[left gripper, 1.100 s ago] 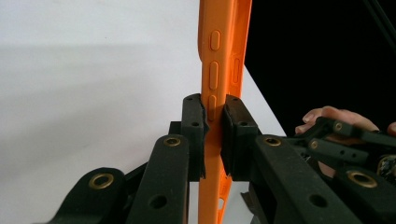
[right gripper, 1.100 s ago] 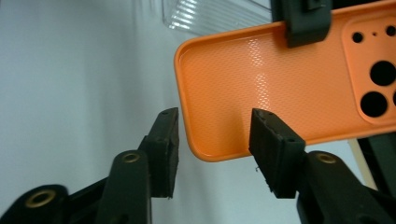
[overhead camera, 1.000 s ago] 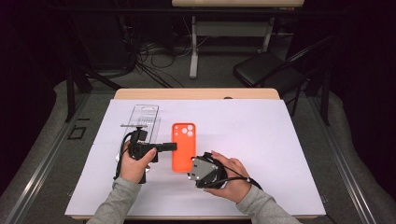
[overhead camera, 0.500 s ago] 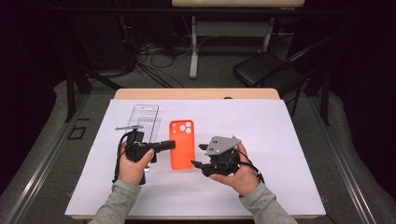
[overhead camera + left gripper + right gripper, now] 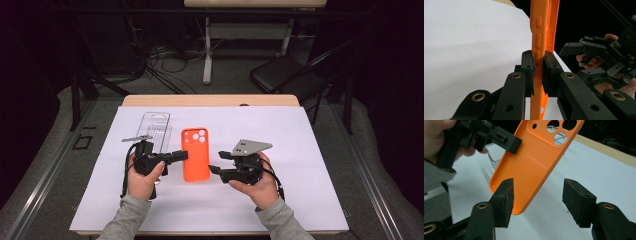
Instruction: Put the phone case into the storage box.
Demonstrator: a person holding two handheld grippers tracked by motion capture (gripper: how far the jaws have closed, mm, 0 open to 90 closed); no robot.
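Observation:
An orange phone case (image 5: 196, 155) lies lengthwise in the middle of the white sheet, camera holes at its far end. My left gripper (image 5: 182, 155) is shut on the case's left edge; in the left gripper view the pads (image 5: 527, 65) pinch the button side of the case (image 5: 544, 20). My right gripper (image 5: 217, 162) is just right of the case's near end, pointing left at it. Its jaws have just been opening and stand open with nothing between them. In the right gripper view (image 5: 537, 197), the case (image 5: 536, 162) is tilted beyond the pads.
A clear plastic package (image 5: 154, 127) lies on the white sheet (image 5: 310, 150) left of the case, behind my left hand. The sheet covers a wooden table whose far edge (image 5: 210, 100) shows. A black chair (image 5: 285, 75) and cables stand on the floor beyond.
My right gripper has moved right and away from the table's near edge, and turned its jaws toward the case. The left gripper and the case have stayed put.

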